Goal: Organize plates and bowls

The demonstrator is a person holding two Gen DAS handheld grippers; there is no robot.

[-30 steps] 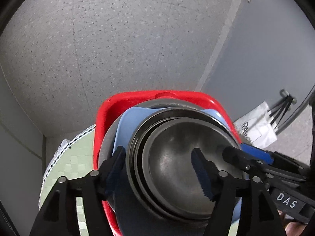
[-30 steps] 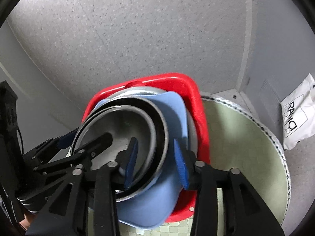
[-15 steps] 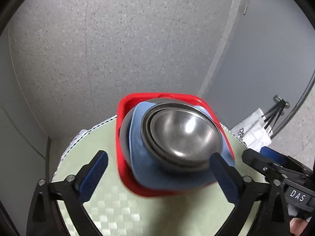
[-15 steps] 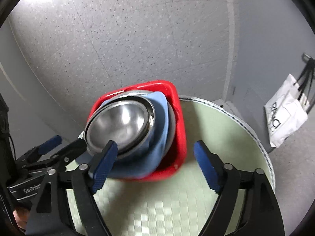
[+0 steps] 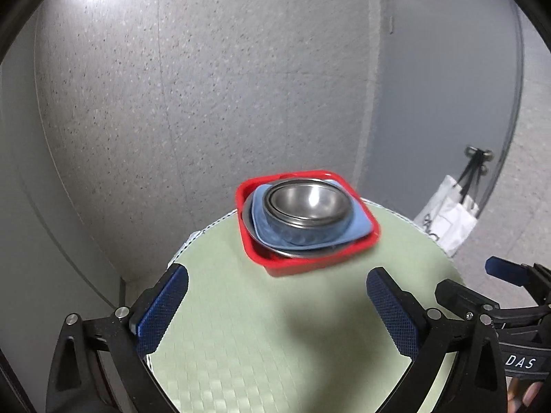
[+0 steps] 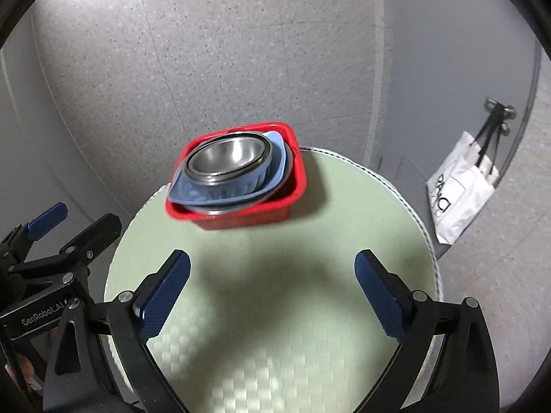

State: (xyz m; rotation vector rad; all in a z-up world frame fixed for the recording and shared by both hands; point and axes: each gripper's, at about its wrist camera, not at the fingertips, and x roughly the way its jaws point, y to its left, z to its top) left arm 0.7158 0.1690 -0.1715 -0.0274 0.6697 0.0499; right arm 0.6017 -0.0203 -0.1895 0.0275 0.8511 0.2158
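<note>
A red square tub (image 5: 311, 263) (image 6: 241, 218) stands at the far side of a round green table (image 5: 275, 344) (image 6: 275, 327). In it lie a metal plate, a blue square plate (image 5: 358, 229) (image 6: 275, 172) and nested steel bowls (image 5: 306, 201) (image 6: 224, 156) on top. My left gripper (image 5: 275, 301) is open and empty, well back from the tub over the table. My right gripper (image 6: 272, 285) is open and empty too, the same distance back. Each gripper shows at the edge of the other's view.
A speckled grey floor lies beyond the table. A white tote bag (image 5: 447, 216) (image 6: 461, 189) hangs from a hook on the grey door at the right. The table edge runs close behind the tub.
Both grippers opened from around the bowl stack's rims and pulled back and up. The stack stays in the red tub.
</note>
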